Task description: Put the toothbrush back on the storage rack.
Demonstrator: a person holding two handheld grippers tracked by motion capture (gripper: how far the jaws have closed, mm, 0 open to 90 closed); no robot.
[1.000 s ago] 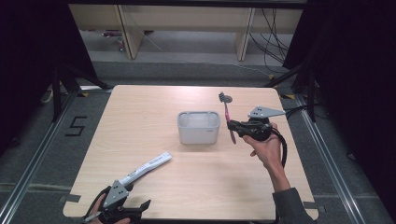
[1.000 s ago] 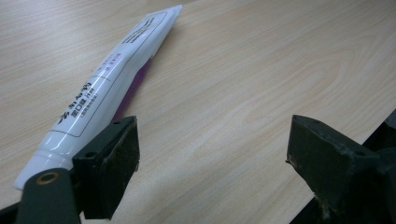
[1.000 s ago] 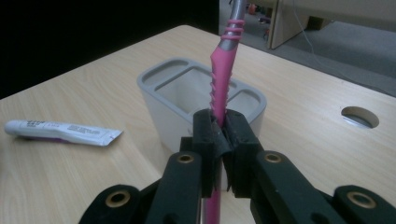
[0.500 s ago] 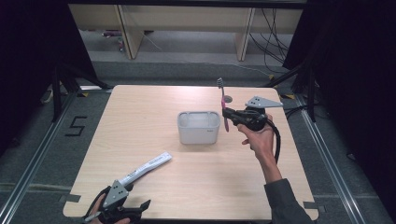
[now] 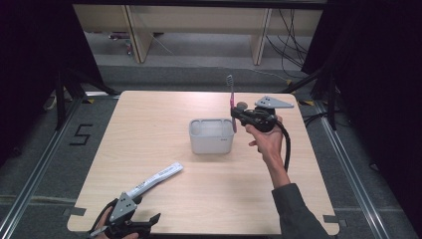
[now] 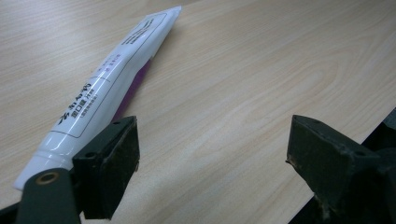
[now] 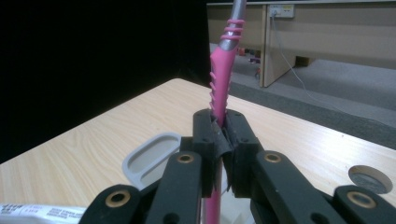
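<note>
A pink toothbrush [image 5: 231,102] stands nearly upright, bristle head up, with my right gripper [image 5: 234,115] shut on its handle. It hangs just beyond the right rim of a grey tub [image 5: 199,122] at the table's middle. In the right gripper view the pads [image 7: 211,135] press the pink handle [image 7: 222,70], and the tub's rim [image 7: 149,161] lies below to the left. A white toothpaste tube [image 5: 154,178] lies flat near the front left. My left gripper [image 5: 144,206] rests open at the front edge. Its left jaw sits beside the tube's cap end [image 6: 112,79], with bare wood between the jaws.
The light wooden table [image 5: 164,109] has a round cable hole [image 7: 369,179] near its right side. Dark floor with rails surrounds it, and a wooden bench frame [image 5: 134,35] stands beyond the far edge. A cable trails from the right gripper along the forearm.
My right gripper has carried the toothbrush left and a little upward, closer to the tub's right rim, and the brush now stands more upright. The left gripper and tube have not moved.
</note>
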